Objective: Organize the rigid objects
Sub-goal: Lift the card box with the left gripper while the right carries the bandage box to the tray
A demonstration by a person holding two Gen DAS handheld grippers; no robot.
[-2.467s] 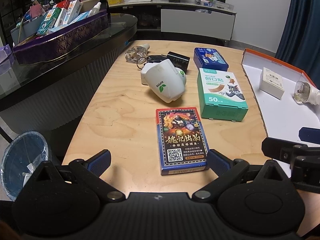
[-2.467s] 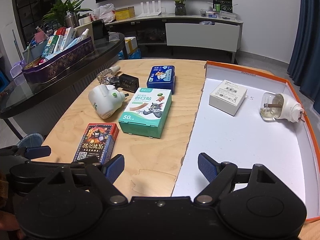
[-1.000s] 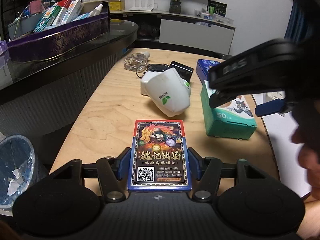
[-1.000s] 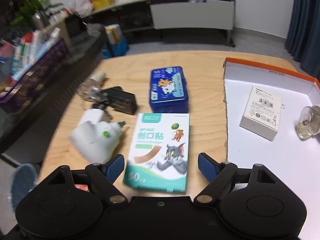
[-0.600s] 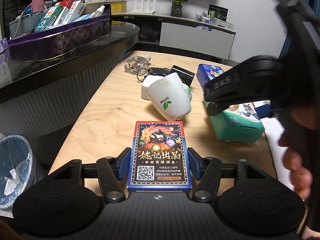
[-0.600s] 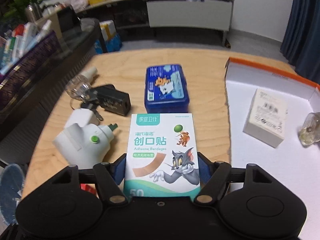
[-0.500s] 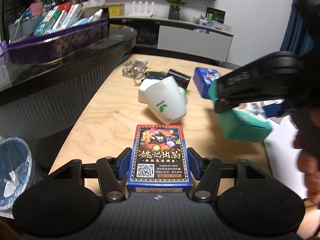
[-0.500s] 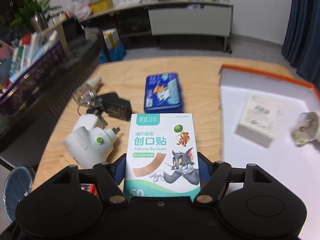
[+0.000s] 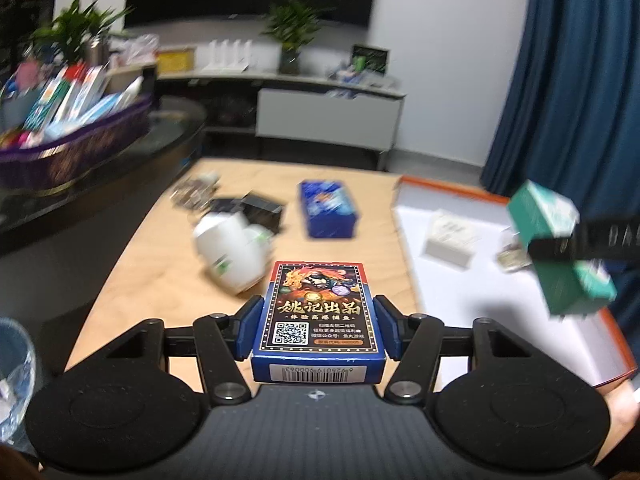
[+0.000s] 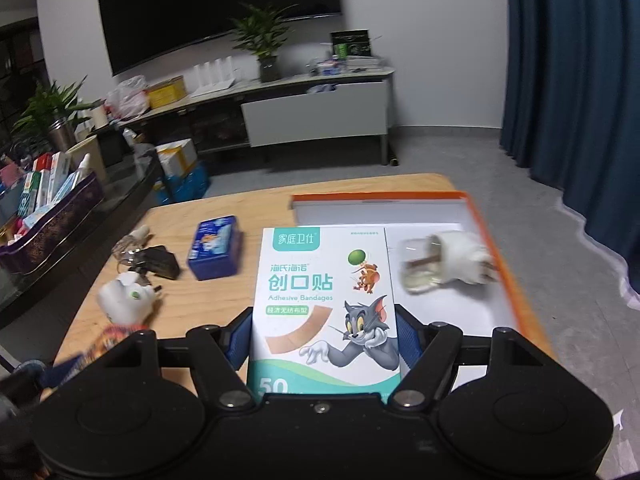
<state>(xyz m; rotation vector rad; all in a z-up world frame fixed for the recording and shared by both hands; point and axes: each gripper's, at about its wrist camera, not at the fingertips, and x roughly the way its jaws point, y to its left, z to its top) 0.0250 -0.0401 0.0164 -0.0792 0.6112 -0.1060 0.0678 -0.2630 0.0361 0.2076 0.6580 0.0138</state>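
The wooden counter (image 9: 168, 276) carries the loose items, and on its right side lies an orange-rimmed white tray (image 10: 476, 216). Inside the tray sit a small white box (image 9: 452, 242) and a plug-in mosquito repellent with a clear bottle (image 10: 444, 266) (blurred in both views).

The right tongs (image 10: 322, 344) are clamped on an adhesive bandage box (image 10: 324, 304) — green and white, with cartoon cat and mouse artwork — held clear of the counter over the tray's near left part. The left tongs (image 9: 318, 334) are clamped on a playing card box (image 9: 320, 314) with a red and blue border, barcode end toward the camera, lifted above the counter's near edge.

On the counter itself rest a white plug-in device (image 9: 234, 254) with a green leaf mark, a blue tin (image 9: 328, 208) beyond it, and a black adapter (image 10: 158, 262) next to a bunch of keys — small and too blurred to detail.
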